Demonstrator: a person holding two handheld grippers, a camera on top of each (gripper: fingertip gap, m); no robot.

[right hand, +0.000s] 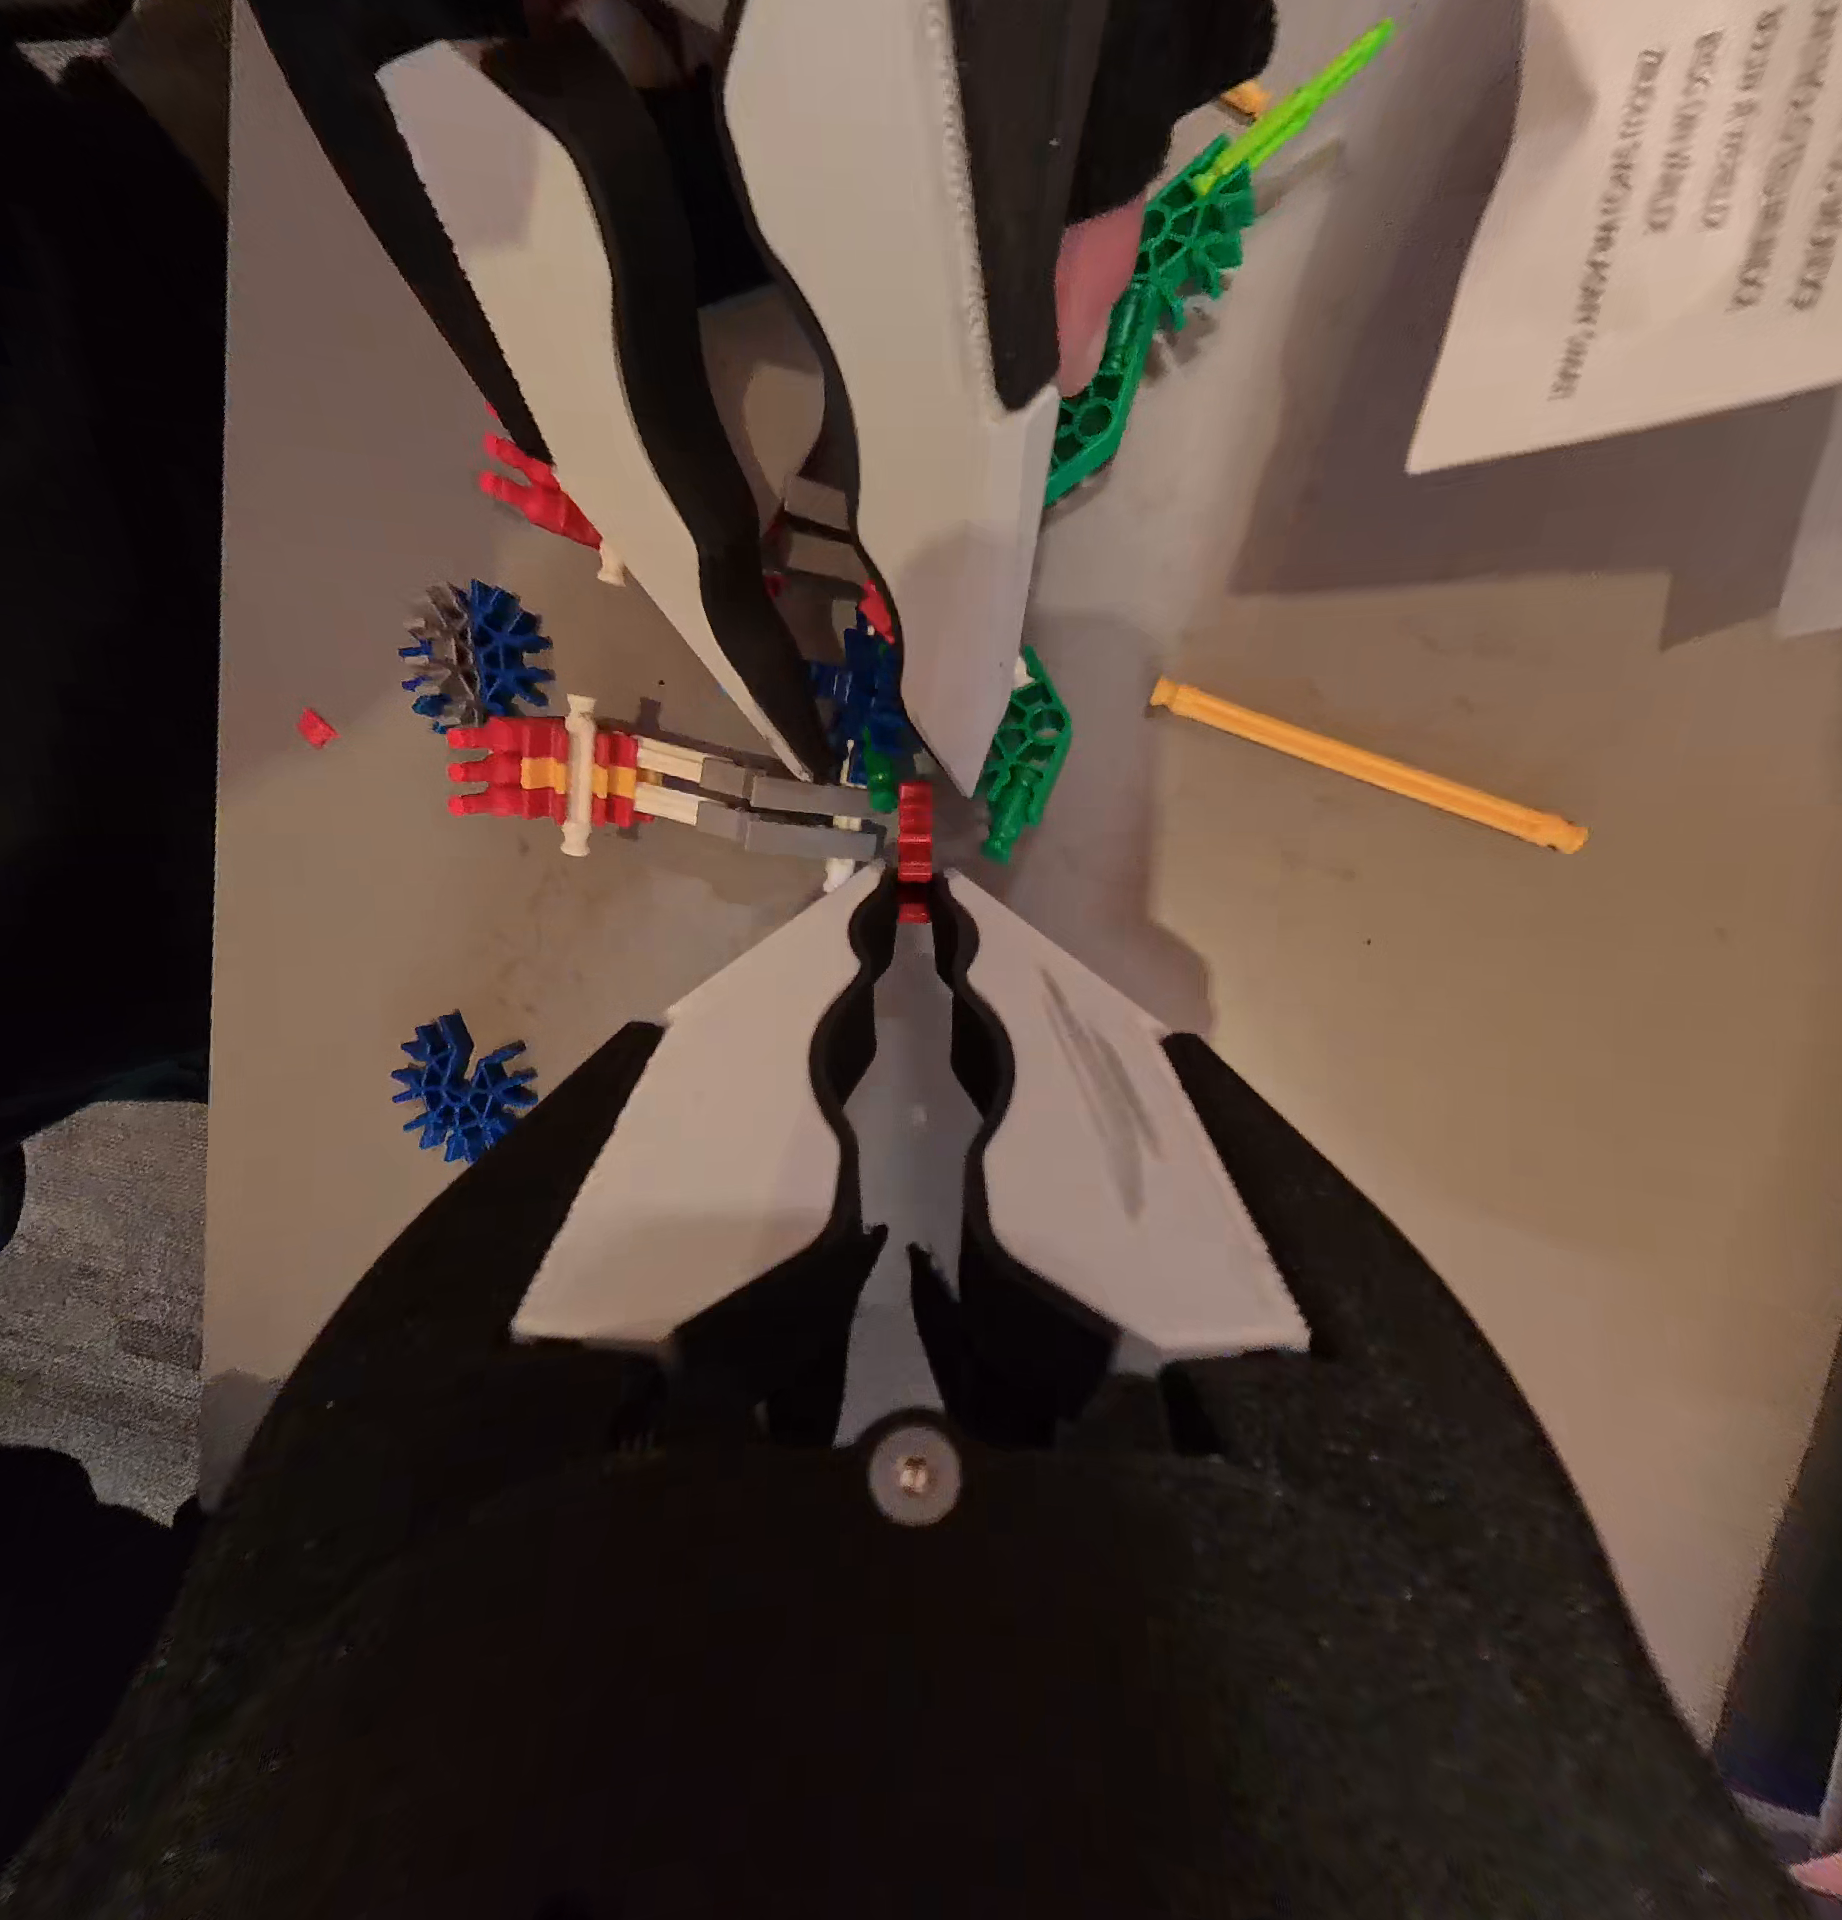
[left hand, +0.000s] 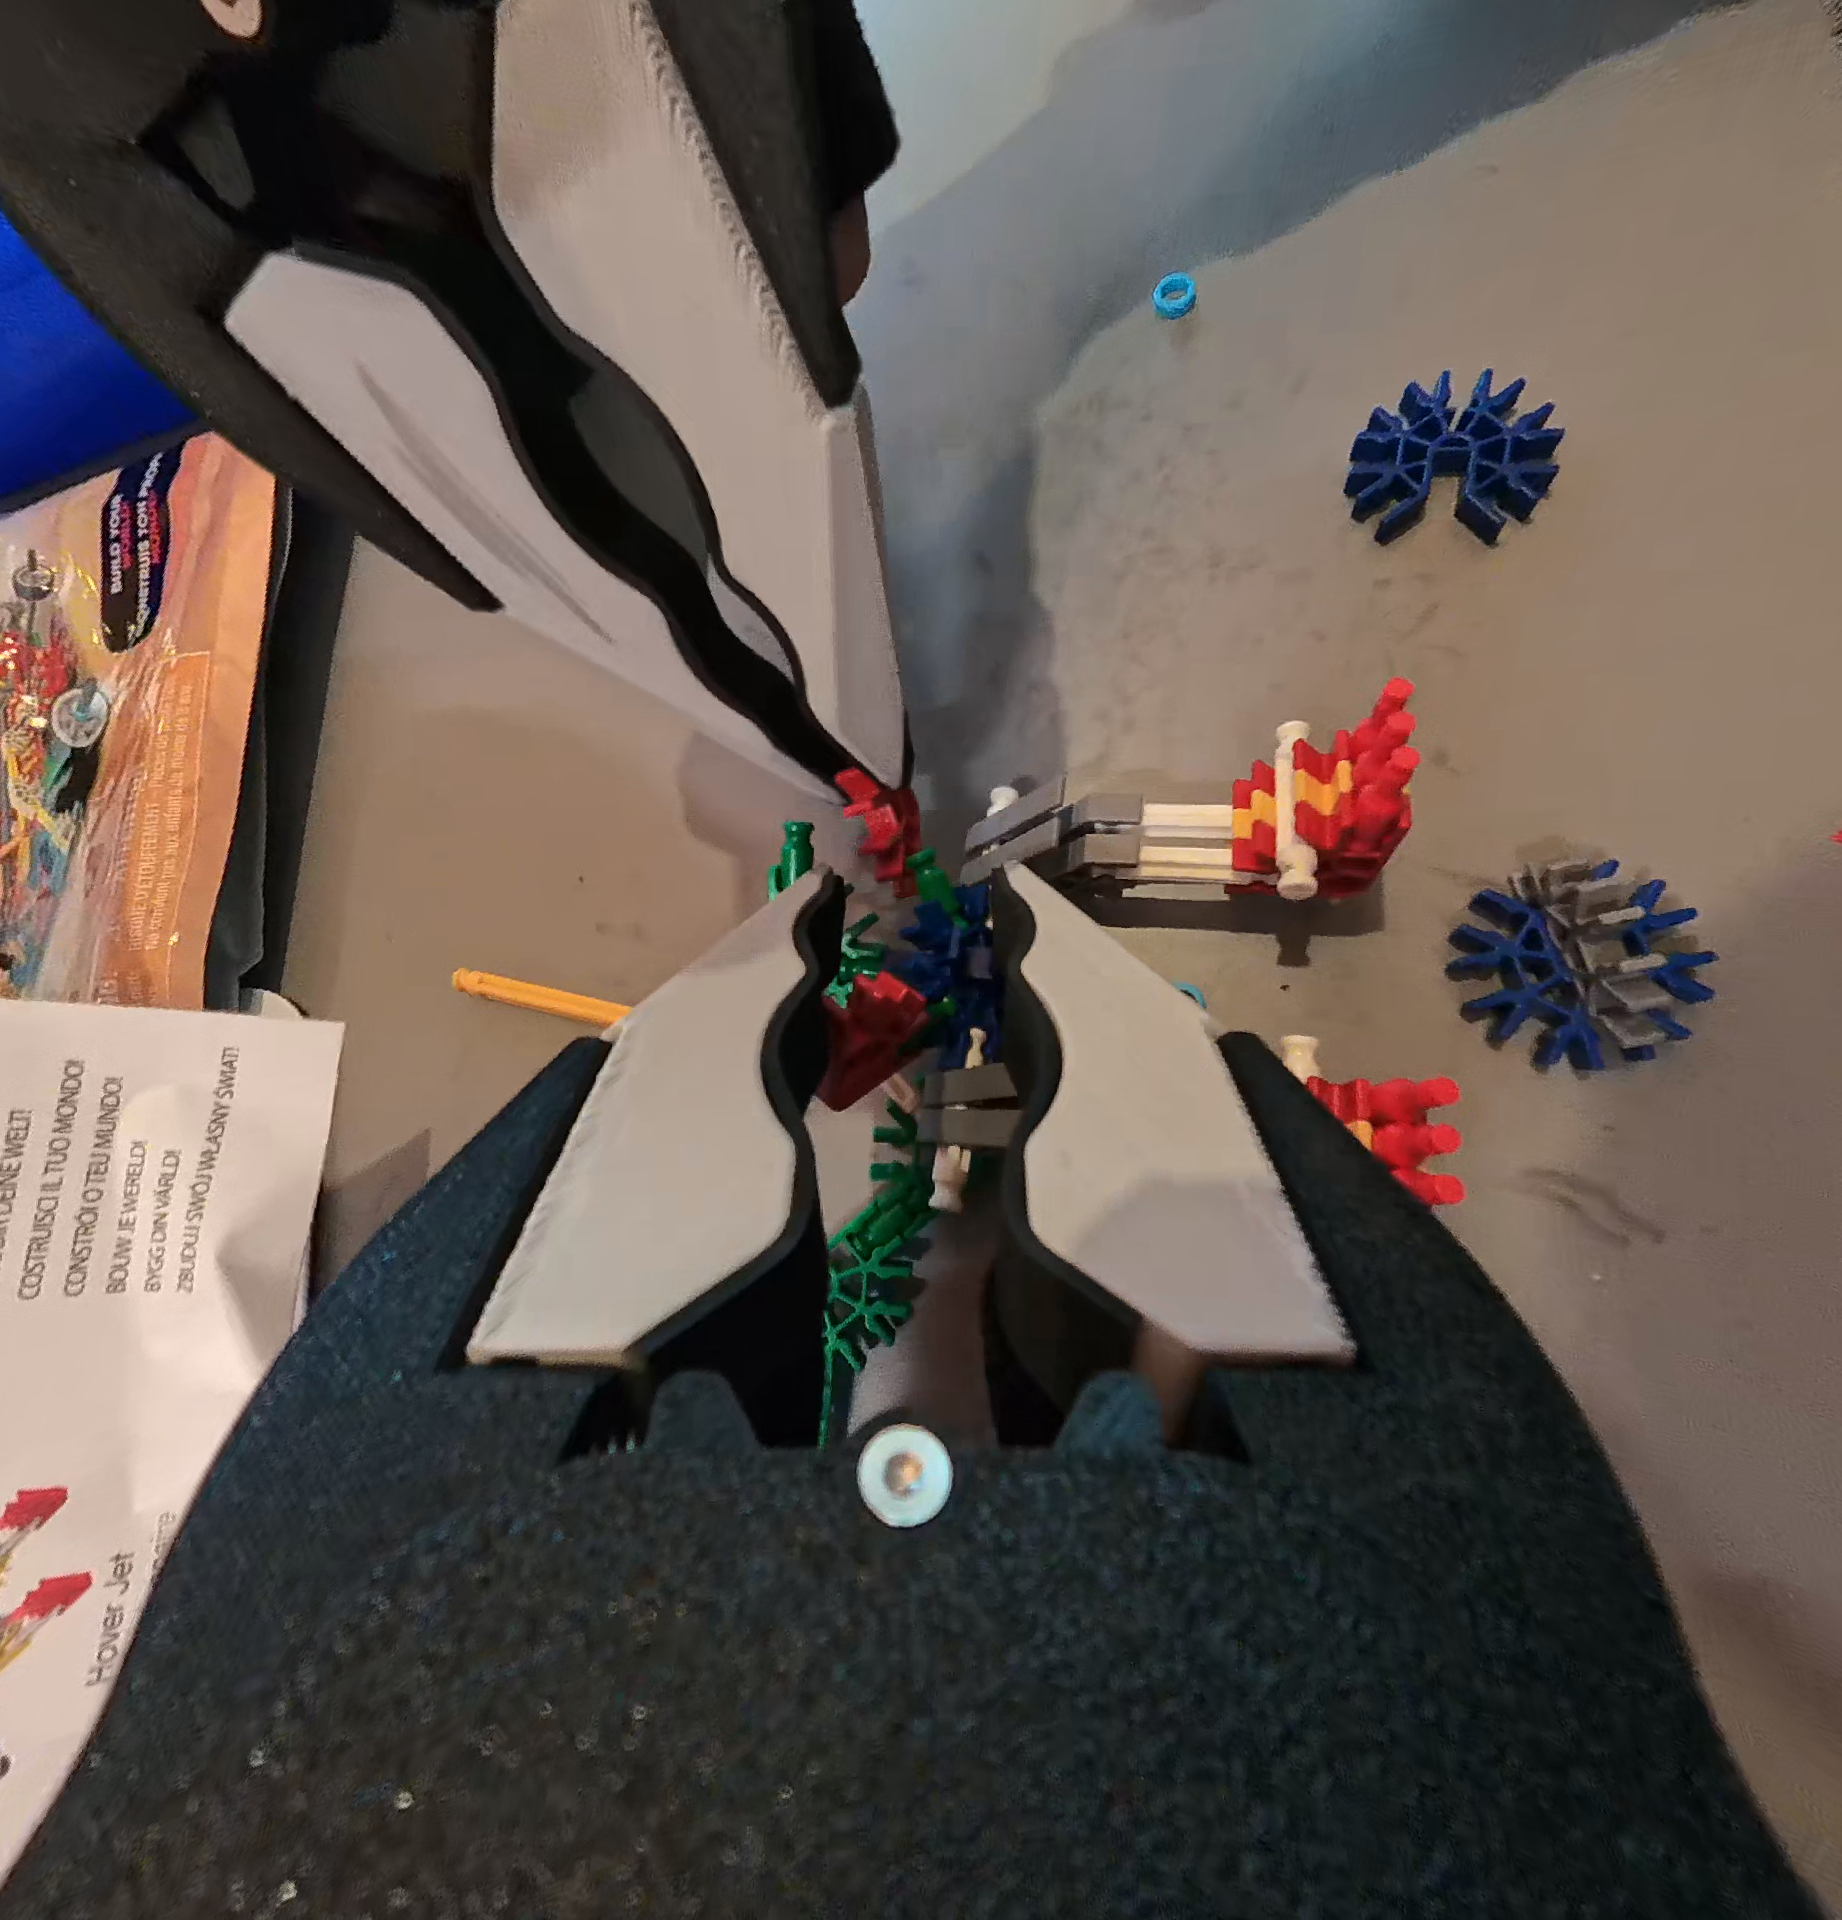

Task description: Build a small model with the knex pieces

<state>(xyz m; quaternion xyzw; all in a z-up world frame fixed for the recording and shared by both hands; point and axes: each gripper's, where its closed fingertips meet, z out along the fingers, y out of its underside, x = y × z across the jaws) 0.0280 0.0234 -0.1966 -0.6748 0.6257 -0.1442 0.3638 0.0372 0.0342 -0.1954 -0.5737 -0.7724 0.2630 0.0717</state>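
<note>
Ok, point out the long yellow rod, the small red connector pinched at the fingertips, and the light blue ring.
long yellow rod [right hand: 1364,764]: right wrist view, middle of its shaft.
small red connector [right hand: 914,831]: right wrist view, its toothed body just beyond the fingers.
light blue ring [left hand: 1173,295]: left wrist view, its rim.

My left fingers [left hand: 912,914] clamp a multicoloured assembly [left hand: 932,1023] of green, blue, red and grey connector pieces, held above the surface [left hand: 1260,623]. My right fingers [right hand: 912,883] pinch a small red connector [right hand: 914,831] at their tips, touching the far end of that assembly.
</note>
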